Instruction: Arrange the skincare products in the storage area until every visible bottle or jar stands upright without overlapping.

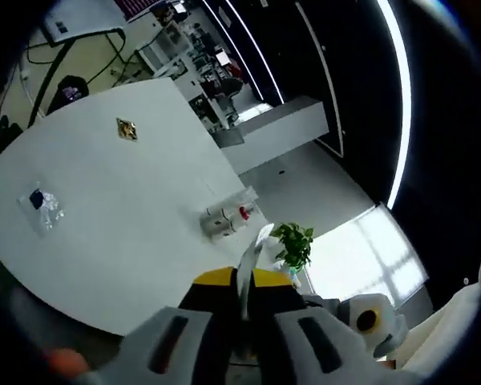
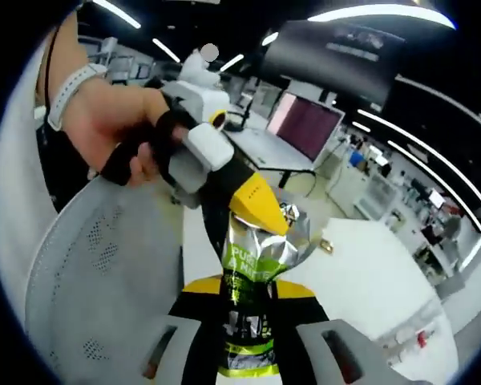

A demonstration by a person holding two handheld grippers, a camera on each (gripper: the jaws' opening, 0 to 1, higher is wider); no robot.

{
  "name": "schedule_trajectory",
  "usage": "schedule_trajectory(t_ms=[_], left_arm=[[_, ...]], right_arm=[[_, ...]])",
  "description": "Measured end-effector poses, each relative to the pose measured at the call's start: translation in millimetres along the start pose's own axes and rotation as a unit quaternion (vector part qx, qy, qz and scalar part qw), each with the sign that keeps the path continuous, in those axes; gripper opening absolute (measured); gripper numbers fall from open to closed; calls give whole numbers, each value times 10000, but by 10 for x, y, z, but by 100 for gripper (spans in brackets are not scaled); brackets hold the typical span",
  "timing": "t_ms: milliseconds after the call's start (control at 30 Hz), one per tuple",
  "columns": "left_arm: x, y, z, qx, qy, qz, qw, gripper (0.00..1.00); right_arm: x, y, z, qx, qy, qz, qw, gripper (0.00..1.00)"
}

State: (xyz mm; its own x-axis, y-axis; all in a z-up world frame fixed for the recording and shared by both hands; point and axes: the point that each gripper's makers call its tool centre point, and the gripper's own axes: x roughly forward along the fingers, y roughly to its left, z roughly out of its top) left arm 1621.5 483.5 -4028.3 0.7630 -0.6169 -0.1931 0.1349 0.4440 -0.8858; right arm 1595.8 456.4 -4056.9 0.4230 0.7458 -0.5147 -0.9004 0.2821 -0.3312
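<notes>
You have a silver and green foil pouch [image 2: 260, 273] pinched between both grippers, well above the white table [image 1: 120, 200]. In the right gripper view the right gripper [image 2: 248, 353] is closed around the pouch's lower part, and the left gripper [image 2: 252, 200] comes in from above and to the left, its yellow tip biting the crumpled top edge. Your hand [image 2: 124, 132] wraps the left gripper's handle, with a pale band on the wrist.

In the left gripper view that gripper's jaws stand narrow, with a thin silvery edge of the pouch caught between them. Ahead of them, down on the table, sits a small cluster of clear and white bottles [image 1: 228, 218] with a red mark; whether they stand or lie is too small to tell. Further out are a clear packet with a dark item [image 1: 40, 204] and a small gold piece [image 1: 127, 128].

I would release one end before lowering, probably the top, so the pouch hangs straight from a single grip. Then bring it down beside the bottles, not onto them, and set its base flat.
</notes>
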Motion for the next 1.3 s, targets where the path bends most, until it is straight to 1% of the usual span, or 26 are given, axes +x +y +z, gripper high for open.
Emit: schedule_trajectory(t_ms=[133,267,333,433,533,600,733,800,833,933,967,1033,1100,1133,1200,1233,1300], left_arm=[[2,9,-41,3,-27,3,10000,0],[49,-29,-58,2,-60,-82,9999,0],[79,-67,-61,10,-88,-167,9998,0],[124,-93,-74,3,-115,-228,9997,0],[144,-119,-36,-48,-189,-274,9994,0],[134,-177,17,25,-238,-342,9991,0],[80,-261,94,254,-298,-455,9982,0],[43,-261,108,242,-342,-490,9979,0],[24,-261,115,236,-364,-507,9978,0],[-20,-248,106,222,-397,-555,9974,0],[-27,-257,76,292,-328,-589,9973,0],[-42,-273,18,434,-190,-657,9967,0],[-41,-348,-68,658,9,-774,9948,0],[-41,-385,-112,769,109,-831,9935,0],[-24,-487,-191,1016,309,-992,9894,0],[-15,-538,-231,1138,409,-1072,9868,0],[3,-704,-304,1532,707,-1320,9768,0]], right_arm=[[-33,18,-51,-39,-34,99,9999,24],[-75,-14,-99,53,-91,138,9998,28],[-157,-61,-98,48,-236,68,9997,28],[-226,-106,-132,56,-263,13,9996,29],[-332,-190,-168,225,-284,-134,9993,33],[-430,-254,-149,485,-472,-235,9974,36],[-642,-362,-117,925,-862,-324,9914,36],[-705,-390,-145,1202,-966,-227,9878,38],[-736,-404,-160,1340,-1018,-179,9856,40],[-782,-455,-205,1560,-1053,-47,9821,47],[-783,-439,-189,1685,-1109,108,9794,50],[-786,-407,-159,1932,-1217,418,9727,55],[-786,-344,-92,2179,-1315,812,9637,55],[-787,-313,-59,2300,-1363,1009,9583,54],[-789,-170,46,2217,-1361,1543,9532,50],[-784,-133,76,2234,-1356,1677,9506,51],[-773,-60,136,2267,-1345,1944,9448,53]])
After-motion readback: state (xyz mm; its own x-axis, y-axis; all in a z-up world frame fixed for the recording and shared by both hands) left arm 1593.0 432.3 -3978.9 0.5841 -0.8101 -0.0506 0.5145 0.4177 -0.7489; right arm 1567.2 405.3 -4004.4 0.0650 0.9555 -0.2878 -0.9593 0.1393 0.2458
